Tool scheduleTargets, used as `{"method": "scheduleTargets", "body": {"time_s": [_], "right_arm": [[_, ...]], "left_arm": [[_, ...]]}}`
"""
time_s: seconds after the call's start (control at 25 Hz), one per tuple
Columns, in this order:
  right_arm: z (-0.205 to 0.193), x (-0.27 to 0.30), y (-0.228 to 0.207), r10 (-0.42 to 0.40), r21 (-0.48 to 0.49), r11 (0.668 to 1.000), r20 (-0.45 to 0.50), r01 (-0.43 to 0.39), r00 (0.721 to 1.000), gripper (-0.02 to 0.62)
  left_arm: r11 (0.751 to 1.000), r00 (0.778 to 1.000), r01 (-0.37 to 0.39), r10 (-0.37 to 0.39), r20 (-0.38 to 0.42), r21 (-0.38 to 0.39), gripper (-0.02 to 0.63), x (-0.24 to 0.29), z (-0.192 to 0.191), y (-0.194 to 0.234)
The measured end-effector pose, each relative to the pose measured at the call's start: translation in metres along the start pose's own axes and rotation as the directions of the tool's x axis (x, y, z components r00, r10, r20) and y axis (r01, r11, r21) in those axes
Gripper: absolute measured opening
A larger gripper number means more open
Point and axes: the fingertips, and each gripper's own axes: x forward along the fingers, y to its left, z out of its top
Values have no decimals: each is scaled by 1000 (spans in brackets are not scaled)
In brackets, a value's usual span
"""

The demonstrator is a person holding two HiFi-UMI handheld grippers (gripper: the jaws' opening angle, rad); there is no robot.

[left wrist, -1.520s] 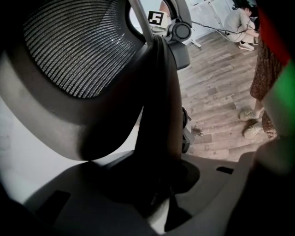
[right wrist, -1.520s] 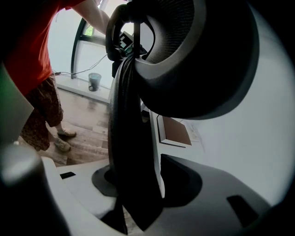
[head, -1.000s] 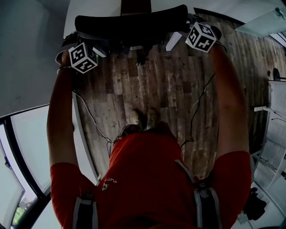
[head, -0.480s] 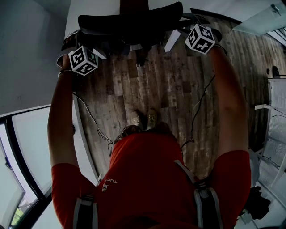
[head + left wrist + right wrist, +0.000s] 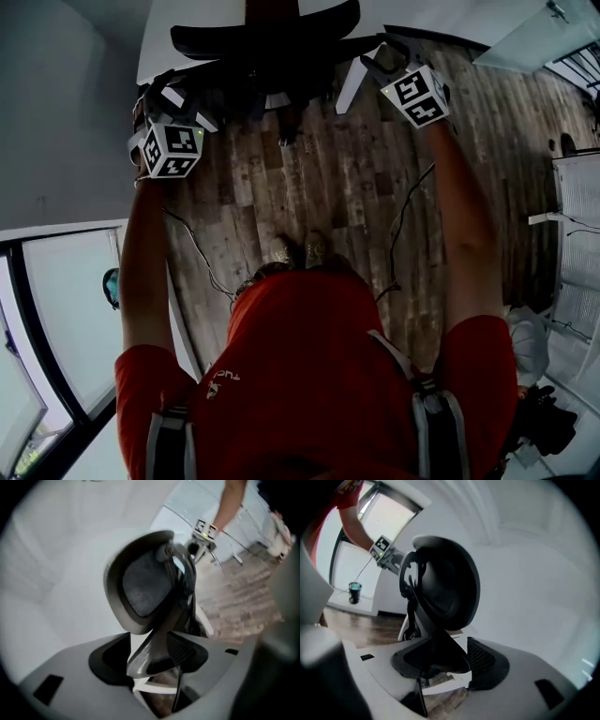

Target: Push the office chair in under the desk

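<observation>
now the left gripper (image 5: 183,101) and right gripper (image 5: 364,75) flank the chair (image 5: 267,42), jaws just opened wide with nothing pressed between them. its back stands just ahead of them at the desk (image 5: 164,42) edge, so the release likely means the push is done.

Floor's worn-looking wood planks (image 5: 366,187). Standing right on it are the person's two shoes (image 5: 300,251), side by side mid-floor. The office chair (image 5: 267,42) is up top, against the white desk (image 5: 187,28), its base mostly hidden.
</observation>
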Motion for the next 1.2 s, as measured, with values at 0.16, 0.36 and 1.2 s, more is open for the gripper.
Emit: {"method": "scheduleTargets", "body": {"time_s": [0.16,0.36,1.2], "right_arm": [[28,-29,16,-73,139,989,135,54,988,230],[60,-56,48,-130,232,970,245,72,961,160],[156,-98,133,-153,485,854,582,-190,798,26]], "left_arm": [[973,991,14,17,130,-229,241,-30,31,-16],[873,954,116,35,298,-474,211,-62,77,-40],[708,866,288,95,491,-644,11,-114,133,-71]]}}
